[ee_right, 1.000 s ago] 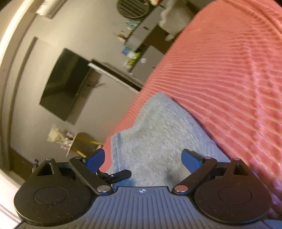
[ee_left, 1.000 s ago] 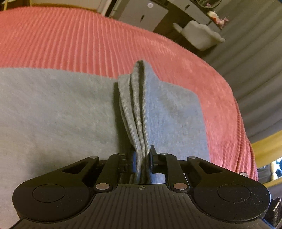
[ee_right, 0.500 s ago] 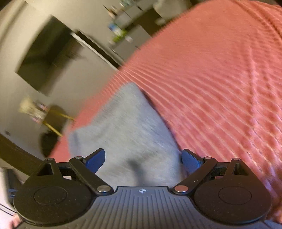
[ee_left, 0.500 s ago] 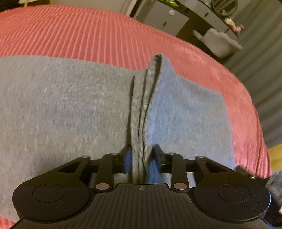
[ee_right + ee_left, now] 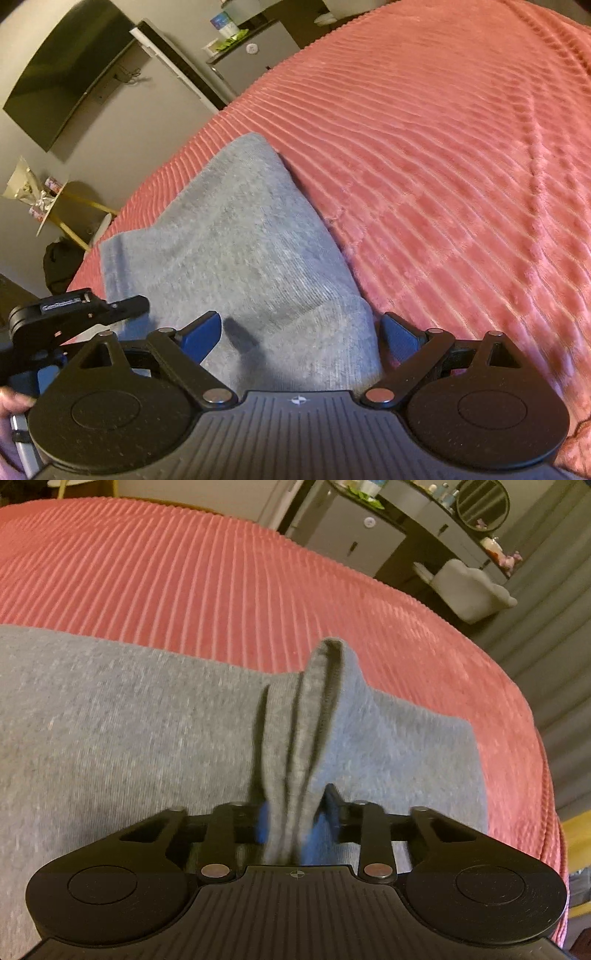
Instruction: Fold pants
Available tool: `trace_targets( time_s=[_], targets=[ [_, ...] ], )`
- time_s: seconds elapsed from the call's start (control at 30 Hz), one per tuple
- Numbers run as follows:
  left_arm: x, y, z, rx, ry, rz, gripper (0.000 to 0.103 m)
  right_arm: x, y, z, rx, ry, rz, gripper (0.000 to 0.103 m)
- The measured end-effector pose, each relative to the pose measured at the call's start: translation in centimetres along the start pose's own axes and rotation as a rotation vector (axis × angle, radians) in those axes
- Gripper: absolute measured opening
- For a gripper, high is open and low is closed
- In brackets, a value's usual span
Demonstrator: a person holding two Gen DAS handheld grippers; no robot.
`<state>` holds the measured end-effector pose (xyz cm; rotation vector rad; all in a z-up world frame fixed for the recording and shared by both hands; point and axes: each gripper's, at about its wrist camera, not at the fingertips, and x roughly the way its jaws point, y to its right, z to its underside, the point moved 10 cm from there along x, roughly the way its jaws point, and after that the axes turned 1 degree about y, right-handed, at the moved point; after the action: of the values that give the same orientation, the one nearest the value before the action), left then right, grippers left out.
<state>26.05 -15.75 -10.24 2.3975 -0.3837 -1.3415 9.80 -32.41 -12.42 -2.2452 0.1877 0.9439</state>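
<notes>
A ribbed coral bedspread (image 5: pixel 221 572) covers the bed. On it lie the grey sweatpants (image 5: pixel 110 738), spread flat. The left gripper (image 5: pixel 293 819) is closing narrowly around their raised ribbed hem (image 5: pixel 314 709). The right gripper (image 5: pixel 301 334) hovers wide open, fabric between its blue pads (image 5: pixel 203 332), unpinched.

- One pair of grey knit pants (image 5: pixel 110 738), lying as a single folded garment
- One coral-pink ribbed bedspread (image 5: pixel 184 572)
- Two black handheld grippers with blue pads: the left gripper (image 5: pixel 295 823) and the right gripper (image 5: pixel 301 332)
- One round dark mirror (image 5: pixel 482 504)
- One dark flat wall-mounted screen (image 5: pixel 70 74)
- One pale grey upholstered chair (image 5: pixel 469 590)
</notes>
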Motion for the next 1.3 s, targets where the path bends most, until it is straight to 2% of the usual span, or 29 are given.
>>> trace_targets(
  time_s=[0.07, 0.33, 0.47, 0.6, 0.8, 0.9, 1.0, 1.1, 1.17, 1.23, 1.27, 1.3],
  targets=[
    [-0.3, 0.0, 0.0, -0.009, 0.003, 0.020, 0.020, -0.1, -0.2, -0.2, -0.012, 0.017, -0.018, 0.094],
    [-3.0, 0.0, -0.3, 0.048, 0.049, 0.054, 0.017, -0.4, -0.4, -0.4, -0.022, 0.033, -0.015, 0.094],
    [-4.2, -1.0, -0.7, 0.060, 0.068, 0.026, 0.017, -0.5, -0.5, -0.5, -0.024, 0.048, -0.031, 0.094],
    [-4.7, -3.2, -1.1, 0.015, 0.057, 0.011, 0.017, -0.7, -0.7, -0.6, -0.023, 0.059, -0.060, 0.094],
    [-5.9, -5.2, -0.9, -0.001, 0.076, -0.004, 0.017, -0.7, -0.2, -0.8, 0.012, 0.057, -0.076, 0.094],
    [-6.2, -5.9, -1.3, -0.020, 0.083, 0.002, 0.018, -0.8, -0.6, -0.9, -0.002, 0.067, -0.093, 0.094],
    [-6.7, -5.8, -2.1, 0.004, 0.098, -0.007, 0.018, -1.5, -1.4, -1.0, -0.035, 0.104, -0.133, 0.093],
    [-6.6, -6.1, -2.4, 0.013, 0.075, -0.005, 0.018, -2.1, -2.5, -1.2, -0.084, 0.142, -0.178, 0.078],
    [-6.1, -6.8, -2.1, 0.017, 0.035, -0.024, 0.024, -2.2, -3.4, -1.1, -0.127, 0.139, -0.214, 0.057],
    [-5.5, -7.5, -2.0, 0.026, 0.012, -0.066, 0.032, -1.6, -4.3, -0.6, -0.168, 0.104, -0.231, 0.049],
    [-5.4, -7.9, -2.1, 0.027, 0.013, -0.083, 0.038, -1.3, -4.6, -0.4, -0.185, 0.085, -0.224, 0.048],
    [-5.2, -8.1, -2.2, 0.019, 0.015, -0.081, 0.040, -0.8, -4.7, -0.1, -0.205, 0.063, -0.201, 0.048]
  ],
)
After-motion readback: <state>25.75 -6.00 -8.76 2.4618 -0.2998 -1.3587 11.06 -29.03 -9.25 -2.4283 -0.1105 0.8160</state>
